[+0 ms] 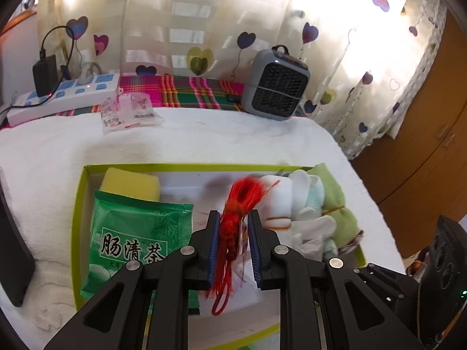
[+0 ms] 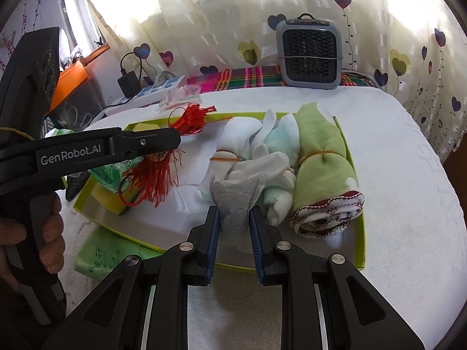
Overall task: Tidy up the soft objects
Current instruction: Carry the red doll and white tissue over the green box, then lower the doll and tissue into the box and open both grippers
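Tongs first: the left tongs (image 1: 233, 221) are nearly closed on one red tassel knot (image 1: 236, 218), whose threads stick out in front of the pads and hang down behind them, above the middle of the box. The right tongs (image 2: 233, 218) are likewise nearly closed, pinching one crumpled white tissue (image 2: 236, 201) at the near right part of the same box. A hand (image 2: 43, 233) grips the left handle.

Below both lies one shallow box with a lime-green rim (image 1: 77, 204), sitting on the white towel (image 1: 204, 137) that covers the bench. Inside it, counted: one yellow sponge (image 1: 131, 183) in the far left corner, one green tea packet (image 1: 137, 233) just in front of it, one white sock roll (image 1: 278, 198) bound with a rubber band, one pair of white gloves (loosely bunched) (image 1: 312, 224), and one rolled green cloth (image 2: 324, 157), also banded, along the right wall.

Farther back stand one grey fan heater (image 1: 275, 84), one power strip (image 1: 67, 93) and one clear plastic packet (image 1: 128, 112).
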Demonstrator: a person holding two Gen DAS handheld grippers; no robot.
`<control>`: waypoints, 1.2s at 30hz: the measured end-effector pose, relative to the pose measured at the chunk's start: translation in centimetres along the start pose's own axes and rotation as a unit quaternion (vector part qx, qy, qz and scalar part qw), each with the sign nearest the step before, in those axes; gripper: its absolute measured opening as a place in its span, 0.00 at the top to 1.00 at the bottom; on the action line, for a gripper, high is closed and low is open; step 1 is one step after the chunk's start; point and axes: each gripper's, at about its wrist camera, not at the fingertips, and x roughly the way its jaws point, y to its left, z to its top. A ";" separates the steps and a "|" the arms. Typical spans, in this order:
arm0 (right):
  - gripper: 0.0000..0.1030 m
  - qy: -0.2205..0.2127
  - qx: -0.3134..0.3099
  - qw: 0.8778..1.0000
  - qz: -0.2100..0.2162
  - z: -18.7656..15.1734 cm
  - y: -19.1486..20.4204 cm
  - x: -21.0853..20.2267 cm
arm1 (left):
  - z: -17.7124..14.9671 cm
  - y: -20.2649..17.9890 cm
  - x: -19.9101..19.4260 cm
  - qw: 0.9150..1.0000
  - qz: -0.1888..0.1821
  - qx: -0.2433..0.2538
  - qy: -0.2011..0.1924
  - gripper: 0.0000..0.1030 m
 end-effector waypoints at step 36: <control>0.78 -0.012 -0.009 1.000 -0.012 -0.2 0.3 0.1 | -0.5 -0.4 0.4 0.999 0.033 0.017 -0.004 0.81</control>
